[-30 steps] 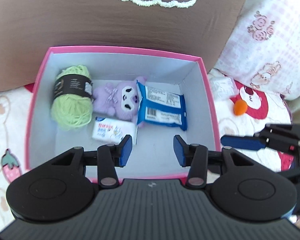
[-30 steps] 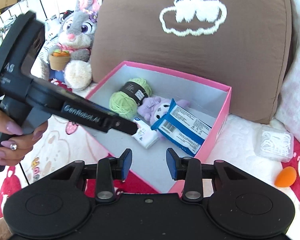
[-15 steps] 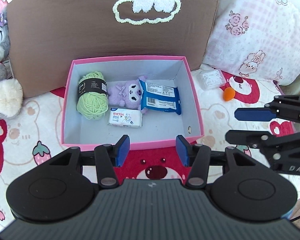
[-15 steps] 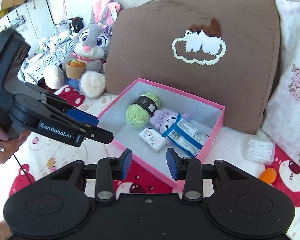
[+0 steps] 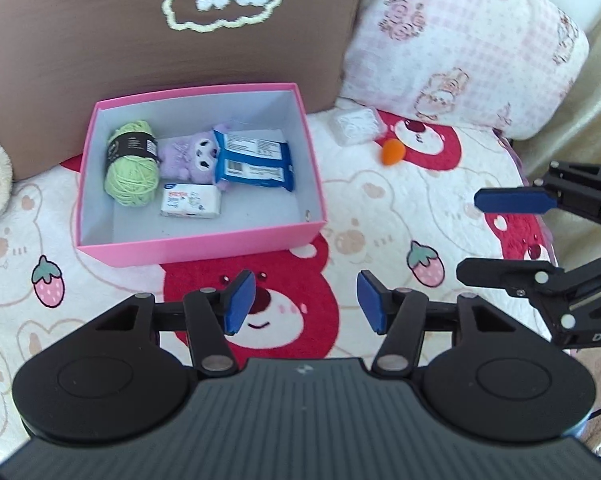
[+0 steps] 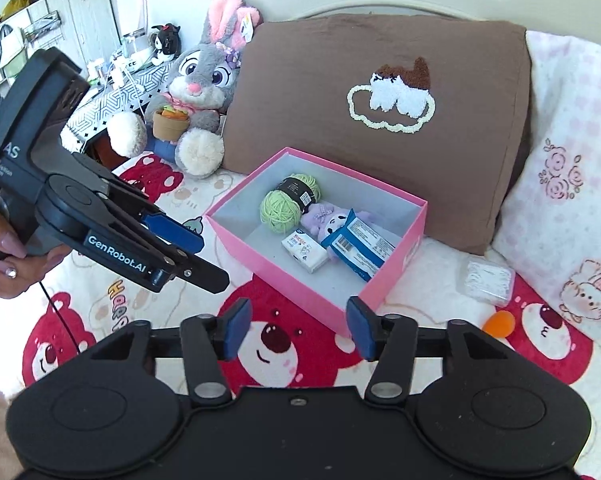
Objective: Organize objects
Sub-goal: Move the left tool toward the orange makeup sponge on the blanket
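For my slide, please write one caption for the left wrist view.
Left gripper, jaws opening and empty, above a bear-print blanket; pink box holds yarn, plush, two packets.

Matt card box sitting on a plush printed blanket
Fuzzy green yarn and a glossy blue plastic packet are lying inside; a brown cloth pillow is leaning behind.

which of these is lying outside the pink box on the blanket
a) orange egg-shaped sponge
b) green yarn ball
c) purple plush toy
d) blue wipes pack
a: the orange sponge lies on the blanket to the right of the pink box, beside a clear plastic case, while the green yarn, purple plush and blue pack all lie inside the box.
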Tool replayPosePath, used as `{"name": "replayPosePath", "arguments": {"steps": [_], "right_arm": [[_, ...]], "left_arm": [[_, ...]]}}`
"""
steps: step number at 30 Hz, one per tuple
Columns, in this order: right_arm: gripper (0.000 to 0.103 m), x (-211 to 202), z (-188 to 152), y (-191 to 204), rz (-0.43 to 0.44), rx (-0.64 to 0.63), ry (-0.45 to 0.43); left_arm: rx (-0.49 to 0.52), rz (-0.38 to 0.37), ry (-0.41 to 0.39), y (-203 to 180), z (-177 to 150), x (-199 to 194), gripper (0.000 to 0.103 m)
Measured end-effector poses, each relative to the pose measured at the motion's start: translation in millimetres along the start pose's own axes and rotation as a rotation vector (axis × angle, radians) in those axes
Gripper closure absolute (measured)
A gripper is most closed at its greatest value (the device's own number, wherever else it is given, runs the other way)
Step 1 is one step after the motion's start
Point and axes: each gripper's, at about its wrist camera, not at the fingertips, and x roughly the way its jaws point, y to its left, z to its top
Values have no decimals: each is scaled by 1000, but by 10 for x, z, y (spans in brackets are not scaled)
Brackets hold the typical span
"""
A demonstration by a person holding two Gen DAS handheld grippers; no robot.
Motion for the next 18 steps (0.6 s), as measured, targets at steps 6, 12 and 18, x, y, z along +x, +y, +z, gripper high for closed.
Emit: {"name": "replayPosePath", "arguments": {"steps": [6, 12, 18], "right_arm": [[36, -218, -231, -169, -71, 7, -42], [35, -338, -370, -521, -99, 66, -67], [29, -202, -565, -791, -111, 82, -70]], "left_arm": [[13, -87, 70, -291, -108, 193, 38], [41, -118, 94, -560, -122, 419, 37], [18, -156, 80, -706, -10, 592, 24]]}}
